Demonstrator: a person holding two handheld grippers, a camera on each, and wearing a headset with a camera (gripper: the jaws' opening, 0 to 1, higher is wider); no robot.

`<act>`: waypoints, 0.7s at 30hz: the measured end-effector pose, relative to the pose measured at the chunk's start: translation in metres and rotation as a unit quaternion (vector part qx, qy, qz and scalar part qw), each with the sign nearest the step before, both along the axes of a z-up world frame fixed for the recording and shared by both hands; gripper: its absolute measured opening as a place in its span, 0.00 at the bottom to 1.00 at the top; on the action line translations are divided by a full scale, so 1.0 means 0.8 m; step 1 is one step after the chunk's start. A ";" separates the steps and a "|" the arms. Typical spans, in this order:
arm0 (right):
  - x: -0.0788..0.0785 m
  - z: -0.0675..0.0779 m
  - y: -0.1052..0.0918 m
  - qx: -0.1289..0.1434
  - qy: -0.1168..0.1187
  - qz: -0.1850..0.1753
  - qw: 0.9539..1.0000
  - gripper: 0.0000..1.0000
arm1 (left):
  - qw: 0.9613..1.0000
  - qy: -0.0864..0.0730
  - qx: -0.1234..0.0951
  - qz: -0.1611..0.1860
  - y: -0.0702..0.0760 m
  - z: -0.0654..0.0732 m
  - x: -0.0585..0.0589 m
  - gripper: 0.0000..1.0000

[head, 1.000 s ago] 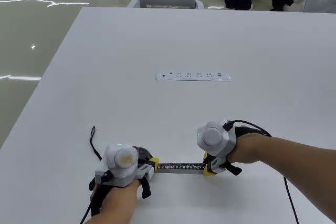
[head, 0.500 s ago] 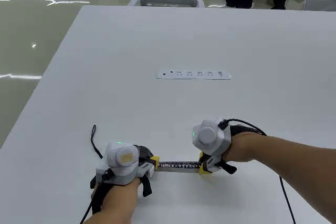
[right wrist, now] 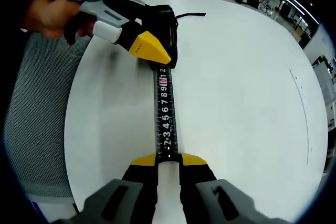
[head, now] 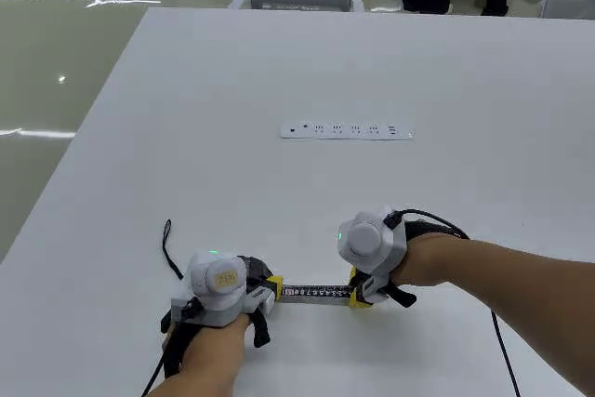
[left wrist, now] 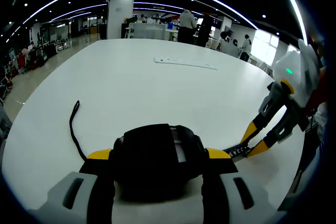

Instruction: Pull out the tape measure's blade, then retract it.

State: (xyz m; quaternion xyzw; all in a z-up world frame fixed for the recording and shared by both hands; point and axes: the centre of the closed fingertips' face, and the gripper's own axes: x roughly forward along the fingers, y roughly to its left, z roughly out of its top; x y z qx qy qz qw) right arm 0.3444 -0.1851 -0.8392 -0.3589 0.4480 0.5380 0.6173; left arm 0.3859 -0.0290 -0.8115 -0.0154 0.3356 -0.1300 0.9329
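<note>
While the left gripper (left wrist: pixel 157 156) is clamping the black tape measure case (right wrist: pixel 161 20) on the white table (head: pixel 279 72), the right gripper (right wrist: pixel 168 158) is pinching the blade (right wrist: pixel 164 114) by its tip, with a short stretch lying drawn out between them.

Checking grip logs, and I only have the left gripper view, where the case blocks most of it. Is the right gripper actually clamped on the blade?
Observer: Yes. The right gripper view shows the right gripper with its yellow tips closed on the end of the blade.
Operator: How much blade is out?
Observer: A short run. The printed marks 2 through 12 show between those tips and the tape measure case.
Operator: Any twist or sag?
Observer: In the head view the blade runs straight from the left gripper to the right one, low over the table. I cannot tell whether it touches the table.
</note>
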 end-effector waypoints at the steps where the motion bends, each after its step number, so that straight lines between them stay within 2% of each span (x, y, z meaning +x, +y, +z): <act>1: 0.000 0.000 0.000 0.000 0.000 0.000 1.000 0.14 | 1.000 0.000 0.000 0.000 0.000 0.000 0.000 0.64; 21: 0.002 0.000 0.015 0.001 -0.003 0.009 1.000 0.14 | 1.000 -0.001 -0.001 0.000 0.000 0.001 0.000 0.64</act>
